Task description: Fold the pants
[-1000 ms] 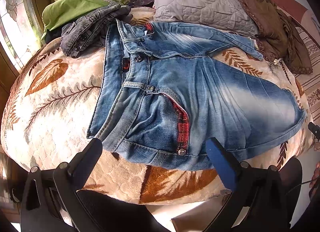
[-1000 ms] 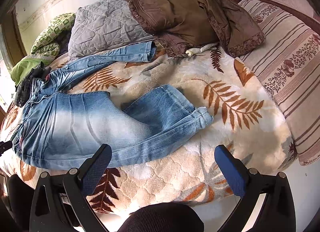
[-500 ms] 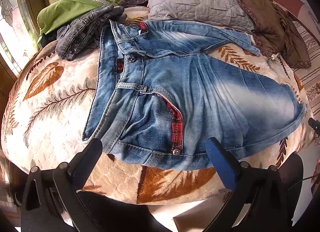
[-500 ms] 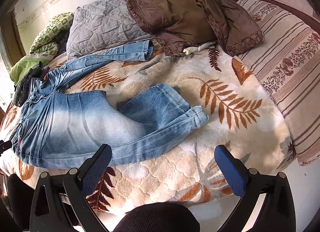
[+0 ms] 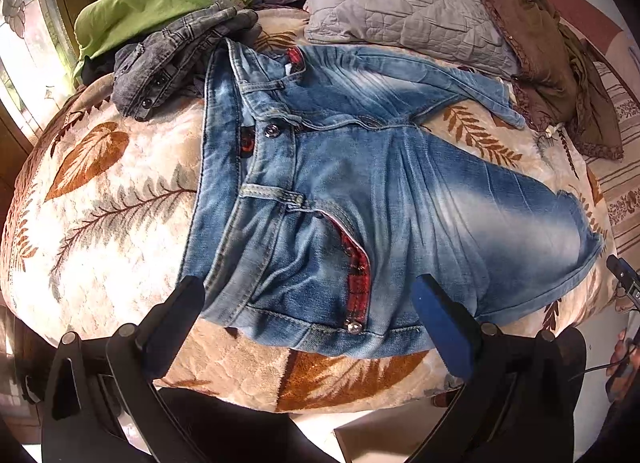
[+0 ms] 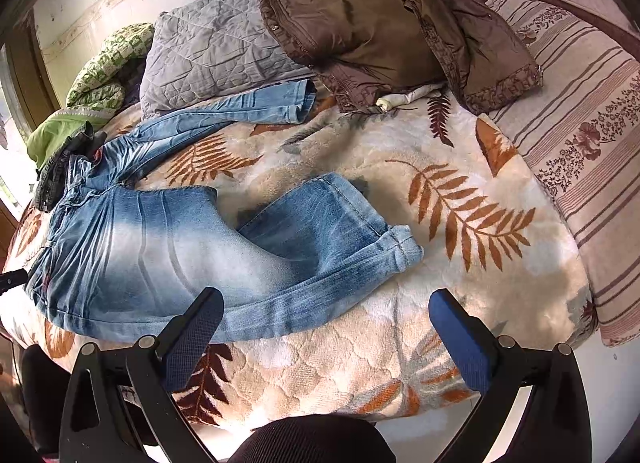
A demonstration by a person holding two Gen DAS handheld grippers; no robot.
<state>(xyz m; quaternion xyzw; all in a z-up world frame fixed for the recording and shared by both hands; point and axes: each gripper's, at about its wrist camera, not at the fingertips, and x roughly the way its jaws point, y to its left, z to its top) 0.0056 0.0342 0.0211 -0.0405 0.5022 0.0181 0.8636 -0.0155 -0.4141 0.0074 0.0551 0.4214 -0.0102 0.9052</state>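
Note:
Faded blue jeans (image 5: 360, 199) lie spread on a leaf-patterned blanket (image 5: 108, 231), waistband to the left, red plaid lining showing at the pocket. In the right wrist view the jeans (image 6: 172, 255) have one leg bent toward the near edge with a rolled cuff (image 6: 404, 243), the other leg stretching back toward the grey pillow. My left gripper (image 5: 308, 303) is open just above the near hip and waistband corner, nothing between its fingers. My right gripper (image 6: 326, 317) is open over the near leg's lower edge, holding nothing.
A grey quilted pillow (image 6: 216, 51), a brown jacket (image 6: 380, 31), dark grey jeans (image 5: 176, 59) and green cloth (image 5: 136, 19) crowd the back of the bed. A striped floral pillow (image 6: 580, 135) lies at the right. The bed's near edge drops off just under both grippers.
Both grippers have shifted slightly relative to the bed; the jeans sit a little differently in each view. The jeans lie as before and both grippers stay open.

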